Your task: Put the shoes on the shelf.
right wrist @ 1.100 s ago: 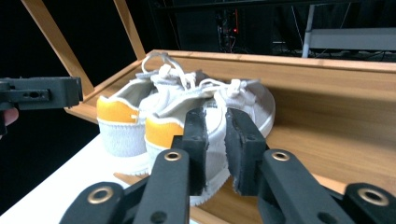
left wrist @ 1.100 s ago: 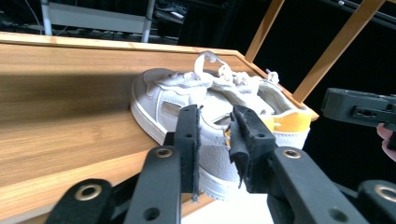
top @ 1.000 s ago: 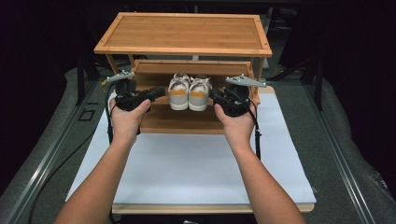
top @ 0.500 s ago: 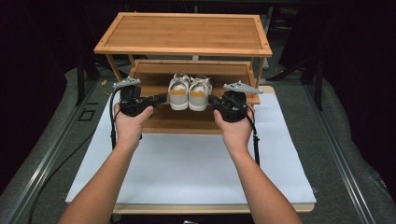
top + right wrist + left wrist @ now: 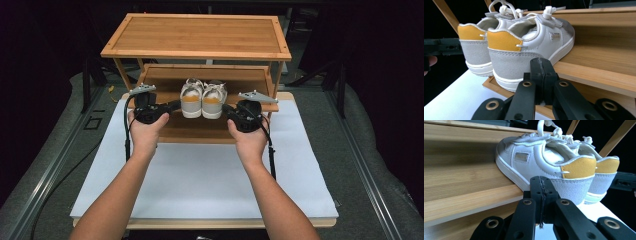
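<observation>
A two-tier bamboo shoe rack [image 5: 196, 35] stands at the far end of a white-topped table [image 5: 200, 175]. A pair of small white sneakers [image 5: 202, 98] with yellow heels sits on its lower shelf [image 5: 165, 80], heels facing near. The left gripper [image 5: 176, 104] and right gripper [image 5: 226, 108] flank the heels, each with jaws pressed fully together, empty, having just closed, tips just beside the shoes.

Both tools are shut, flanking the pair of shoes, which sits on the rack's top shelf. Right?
Not the top shelf. In the high view the shoes sit on the rack's lower shelf. Left tool and right tool are shut, flanking them.
</observation>
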